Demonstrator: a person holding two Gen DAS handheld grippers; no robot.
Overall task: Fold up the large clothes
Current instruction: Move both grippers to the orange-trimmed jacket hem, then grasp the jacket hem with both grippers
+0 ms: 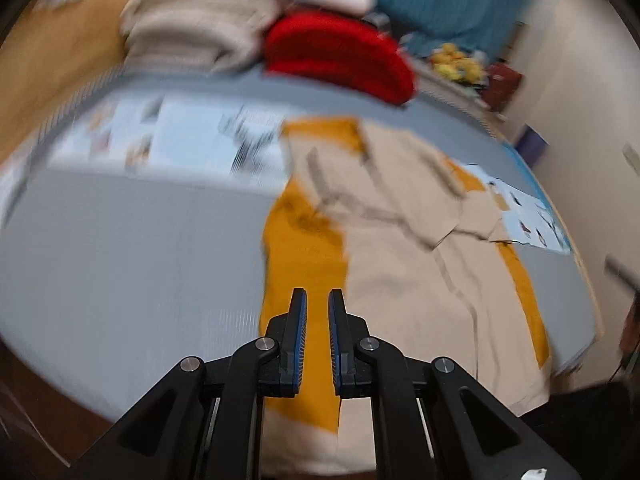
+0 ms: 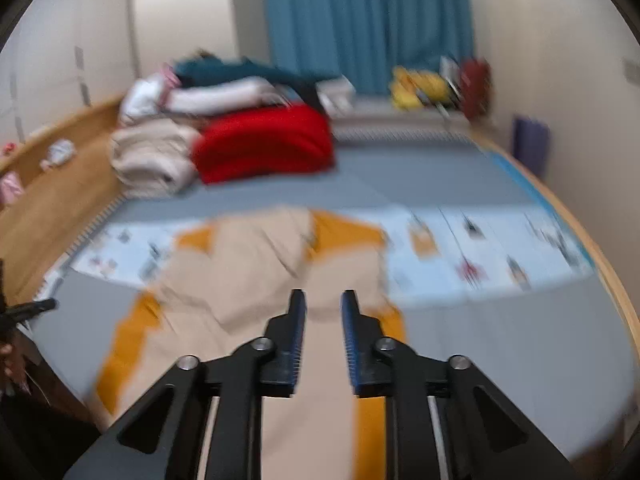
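Left gripper (image 1: 317,300): matte black linkage arms, round silver pivot screws, blue ribbed pads on the fingers (image 1: 299,320). Right gripper (image 2: 323,300): same black build, silver screws, blue pads.

Left tongs (image 1: 317,300) nearly shut and empty; right tongs (image 2: 322,300) parted, empty.

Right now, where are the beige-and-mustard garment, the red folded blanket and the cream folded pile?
beige-and-mustard garment (image 1: 404,280), left wrist view, beige middle panel.
red folded blanket (image 2: 264,144), right wrist view, front face.
cream folded pile (image 2: 154,158), right wrist view, centre.
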